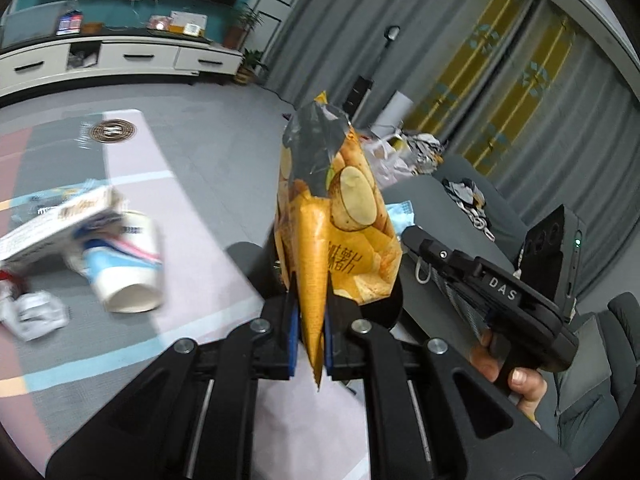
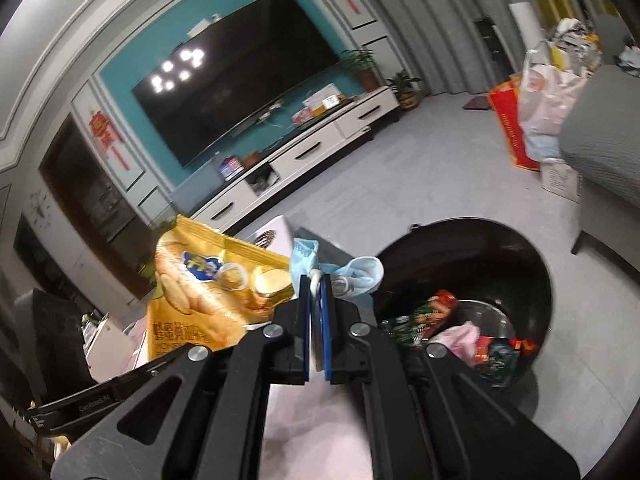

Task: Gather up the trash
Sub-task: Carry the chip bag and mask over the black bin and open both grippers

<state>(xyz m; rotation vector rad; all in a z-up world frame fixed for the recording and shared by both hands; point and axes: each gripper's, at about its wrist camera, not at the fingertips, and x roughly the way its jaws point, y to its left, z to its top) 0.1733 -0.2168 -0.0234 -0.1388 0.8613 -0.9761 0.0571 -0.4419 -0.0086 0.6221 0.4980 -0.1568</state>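
The yellow chip bag (image 1: 340,216) stands upright between the blue pads of the left gripper (image 1: 311,344), which is clamped tight on its pinched bottom corner. In the right wrist view the same bag (image 2: 200,292) shows to the left of the right gripper (image 2: 316,344), whose 2 jaws are closed on a crumpled light-blue face mask (image 2: 356,272) (its white ear loop sits right between the pads). Just right of the mask is the black trash bin (image 2: 532,264), open-topped, with colourful wrappers (image 2: 492,348) and something pink already inside.

On the patterned mat (image 1: 192,208) to the left of the bag lie a tipped paper cup (image 1: 128,264), a small carton (image 1: 60,224) resting against it and a crumpled white scrap (image 1: 32,312). A hand (image 1: 516,376) grips the other device's handle at the right. Farther off stand a white TV cabinet (image 2: 320,144) and a dark television (image 2: 240,80).
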